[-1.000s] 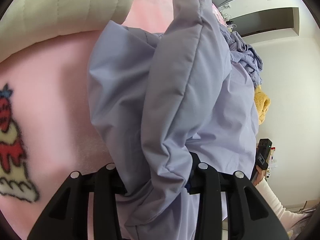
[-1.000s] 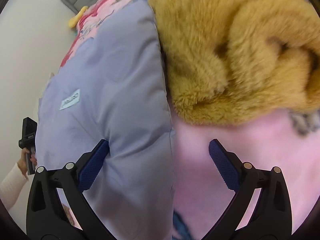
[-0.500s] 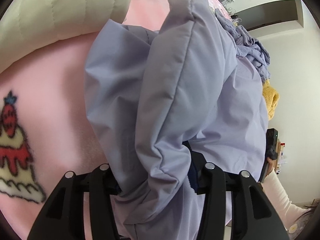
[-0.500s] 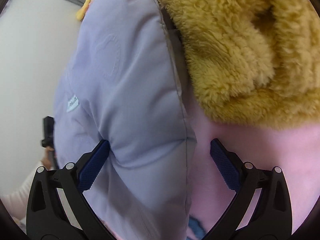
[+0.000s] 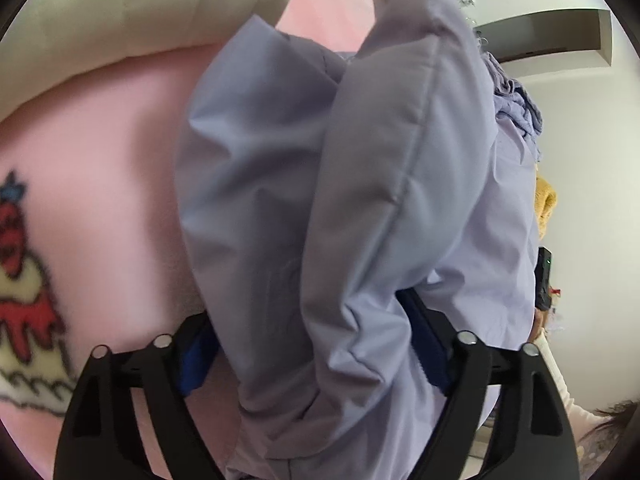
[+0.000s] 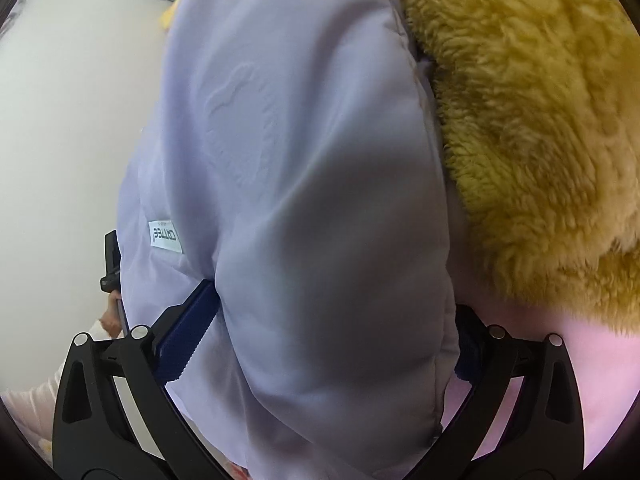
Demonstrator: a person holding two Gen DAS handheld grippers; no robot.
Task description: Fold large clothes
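A padded lilac jacket (image 5: 360,184) lies bunched on a pink blanket (image 5: 100,152). My left gripper (image 5: 316,340) has its blue-padded jaws pressed against a thick fold of the jacket and holds it. In the right wrist view the same jacket (image 6: 304,168), with a small white label (image 6: 165,236), fills the space between my right gripper's jaws (image 6: 332,328). Both blue pads (image 6: 188,328) press into the padded edge. The far parts of both sets of fingers are hidden by cloth.
A mustard fleece garment (image 6: 532,120) lies against the jacket's right side and also shows in the left wrist view (image 5: 545,204). A cream quilted cushion (image 5: 132,12) lies at the upper left. More lilac cloth (image 5: 516,100) is piled behind. White walls surround the bed.
My right gripper moved forward over the jacket's edge and its jaws closed onto it. The left gripper kept its hold and the jacket fold rose nearer the camera.
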